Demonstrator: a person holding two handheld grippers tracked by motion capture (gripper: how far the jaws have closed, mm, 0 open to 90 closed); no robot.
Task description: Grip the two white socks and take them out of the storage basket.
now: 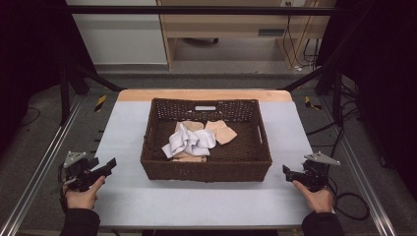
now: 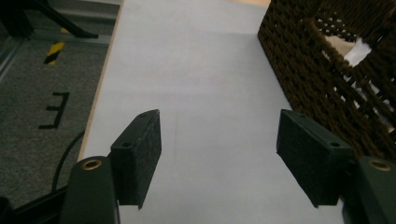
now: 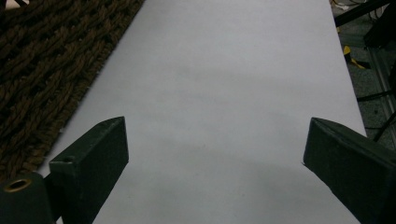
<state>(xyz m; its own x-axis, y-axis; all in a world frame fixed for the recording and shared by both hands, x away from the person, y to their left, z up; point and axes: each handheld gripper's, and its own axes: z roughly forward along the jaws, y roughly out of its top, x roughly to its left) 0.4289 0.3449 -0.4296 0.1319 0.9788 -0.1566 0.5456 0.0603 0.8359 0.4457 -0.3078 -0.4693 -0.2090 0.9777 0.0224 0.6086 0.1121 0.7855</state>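
Note:
A dark brown woven basket (image 1: 206, 169) stands in the middle of the pale table (image 1: 147, 201). Inside it lie a crumpled white cloth (image 1: 189, 140) and beige cloths (image 1: 222, 131). My left gripper (image 1: 109, 165) rests at the table's left edge, left of the basket, held by a hand. Its jaws stand wide open over bare table, with the left gripper (image 2: 219, 154) beside the basket wall (image 2: 308, 70). My right gripper (image 1: 286, 170) sits at the right edge, also open. Between the jaws of the right gripper (image 3: 215, 158) there is only table, with the basket (image 3: 42, 70) at the left.
Black frame bars (image 1: 196, 10) run across the back and down both sides. Cables (image 1: 351, 204) trail on the floor at the right. A wooden strip (image 1: 204, 94) edges the table's far side. Yellow-black tape marks (image 1: 100, 102) lie on the grey floor.

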